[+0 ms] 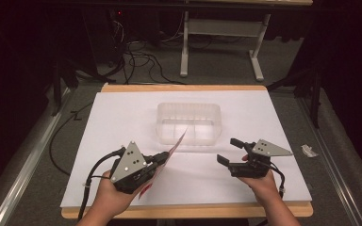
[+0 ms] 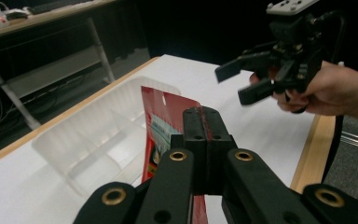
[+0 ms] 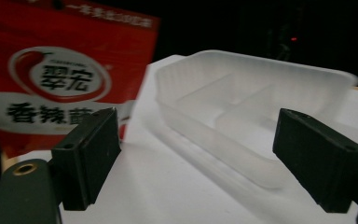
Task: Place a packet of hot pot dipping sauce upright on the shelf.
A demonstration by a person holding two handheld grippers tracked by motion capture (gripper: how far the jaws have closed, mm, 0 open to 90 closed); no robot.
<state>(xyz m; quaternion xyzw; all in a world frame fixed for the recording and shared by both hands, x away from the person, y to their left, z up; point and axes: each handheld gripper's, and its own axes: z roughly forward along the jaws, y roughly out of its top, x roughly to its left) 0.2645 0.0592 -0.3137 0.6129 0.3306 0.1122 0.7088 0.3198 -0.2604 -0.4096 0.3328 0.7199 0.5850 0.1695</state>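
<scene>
Clamped fingers (image 2: 204,135) of the left gripper (image 1: 162,159) pinch a red packet (image 2: 161,128) near its lower part; the packet stands on edge, lifted off the table, its top corner leaning toward the near wall of the tub. Right gripper (image 1: 227,151) stands spread wide with nothing between its pads, held apart from the packet on the other side.

Largest first:
- white table top (image 1: 122,117), wooden rim around it, mostly bare.
- clear plastic tub (image 1: 188,122), upright at mid-table, divided inside into compartments; seems empty.
- both grippers, each in a hand, near the front edge.
- red packet, thin and flat, white label with printed characters in the right gripper view (image 3: 60,79).

Step in hand, as I judge it: carry the packet over the tub rim and lower it in. To do it well, keep the pinch firm and lift until the bottom edge clears the near wall, then pick one compartment and drop in flat or edge-on, not across a divider. The free gripper could steady the tub, which looks light and may slide.

Hard to make out:
- the packet's lower end, cut off behind the left jaws.
- the count of dividers; the walls are translucent and blurred.
- small print on the packet.
- a pale scrap (image 1: 308,150) beyond the table's right edge; kind unclear.
</scene>
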